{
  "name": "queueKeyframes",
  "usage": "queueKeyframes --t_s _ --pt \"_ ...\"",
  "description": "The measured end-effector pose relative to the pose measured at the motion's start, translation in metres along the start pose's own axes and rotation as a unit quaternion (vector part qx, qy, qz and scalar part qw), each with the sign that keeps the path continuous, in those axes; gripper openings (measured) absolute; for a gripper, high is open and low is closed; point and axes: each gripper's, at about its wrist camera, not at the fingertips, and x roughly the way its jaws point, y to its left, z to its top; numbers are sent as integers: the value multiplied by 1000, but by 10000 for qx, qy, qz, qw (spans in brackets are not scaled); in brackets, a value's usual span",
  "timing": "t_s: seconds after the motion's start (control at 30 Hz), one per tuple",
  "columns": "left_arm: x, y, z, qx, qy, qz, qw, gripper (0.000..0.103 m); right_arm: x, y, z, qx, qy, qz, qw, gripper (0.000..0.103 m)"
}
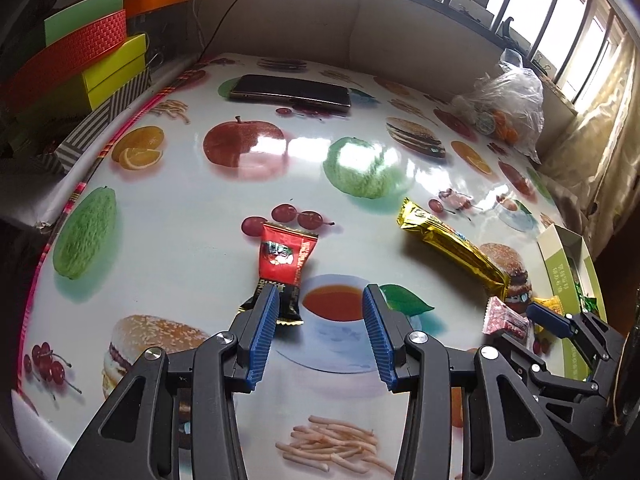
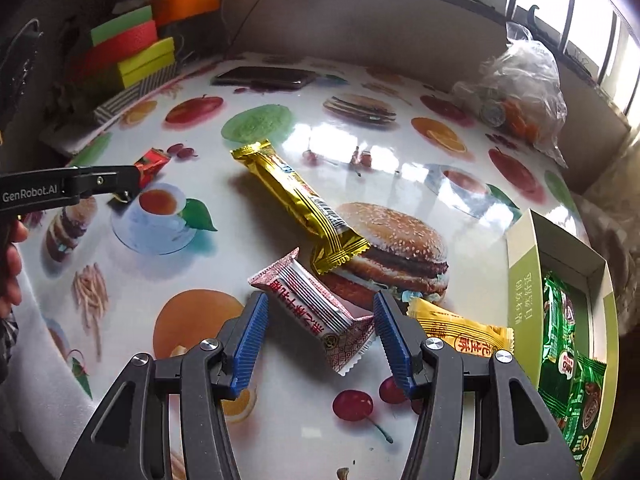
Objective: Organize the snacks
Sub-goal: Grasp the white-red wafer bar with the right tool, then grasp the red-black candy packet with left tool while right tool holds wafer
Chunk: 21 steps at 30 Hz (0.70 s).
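Blue-padded fingers of the right gripper [image 2: 320, 334] stood open around a pink-and-white snack packet [image 2: 316, 312], which lay just short of the green box [image 2: 520, 276] already holding green packets; neither pad appeared to press it. To pick it cleanly, the jaws would best close across the packet's plump middle, clear of the yellow packet [image 2: 464, 330] beside it. Farther from the box, the left gripper [image 1: 320, 320] was open too, one finger overlapping a red packet [image 1: 285, 258], gripping nothing
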Motion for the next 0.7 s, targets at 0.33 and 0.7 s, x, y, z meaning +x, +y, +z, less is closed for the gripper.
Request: queueKeyframes --t_s 0.33,0.7 --pt "11 13 6 72 105 122 9998 45 8 -2 0 241 87 145 9996 45" --pt "18 20 8 128 173 237 9995 45 4 4 -6 432 -32 193 9989 19"
